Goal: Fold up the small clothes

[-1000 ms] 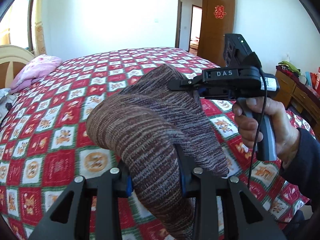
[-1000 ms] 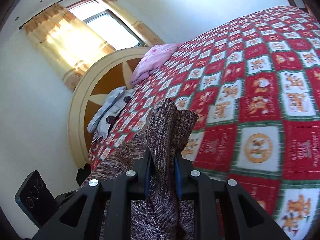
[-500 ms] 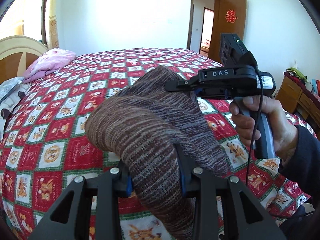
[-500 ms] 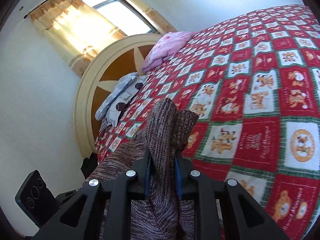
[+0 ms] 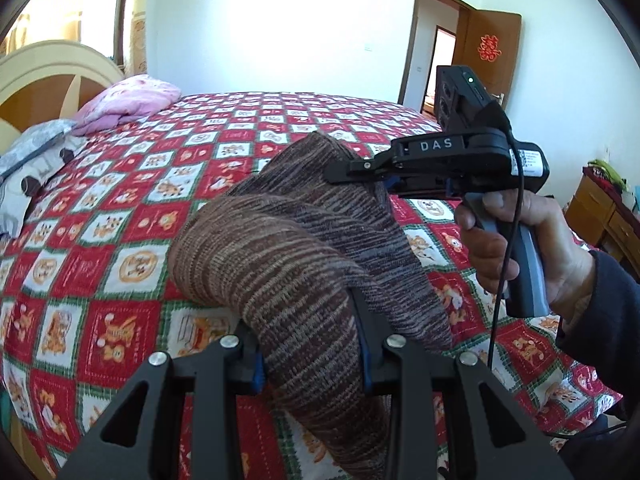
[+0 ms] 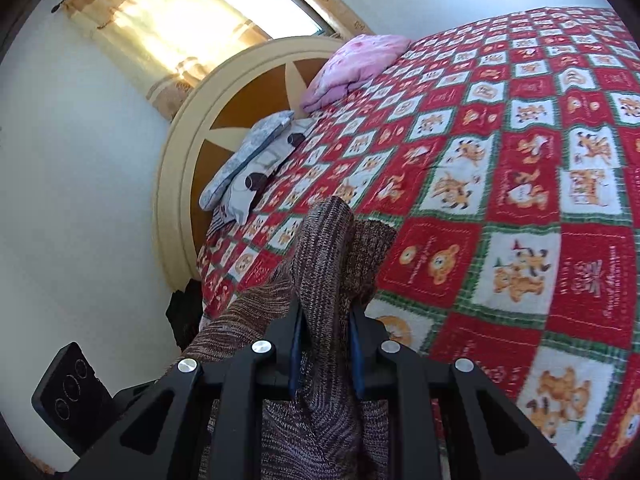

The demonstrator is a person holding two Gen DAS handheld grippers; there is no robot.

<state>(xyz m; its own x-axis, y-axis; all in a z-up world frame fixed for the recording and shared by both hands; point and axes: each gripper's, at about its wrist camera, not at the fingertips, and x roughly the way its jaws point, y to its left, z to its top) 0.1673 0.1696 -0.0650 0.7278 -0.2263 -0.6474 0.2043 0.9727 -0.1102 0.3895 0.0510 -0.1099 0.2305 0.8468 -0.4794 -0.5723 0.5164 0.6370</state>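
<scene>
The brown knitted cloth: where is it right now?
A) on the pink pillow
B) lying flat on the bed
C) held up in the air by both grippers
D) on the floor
C: the left gripper and the right gripper each pinch the brown knitted cloth, which hangs above the bed.

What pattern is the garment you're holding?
Brown knit garment with fine tan, grey and maroon stripes, clearest in the left wrist view.

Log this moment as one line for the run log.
left claw: shut on brown knit garment | right claw: shut on same | garment: held above patchwork bedspread, unfolded
</scene>
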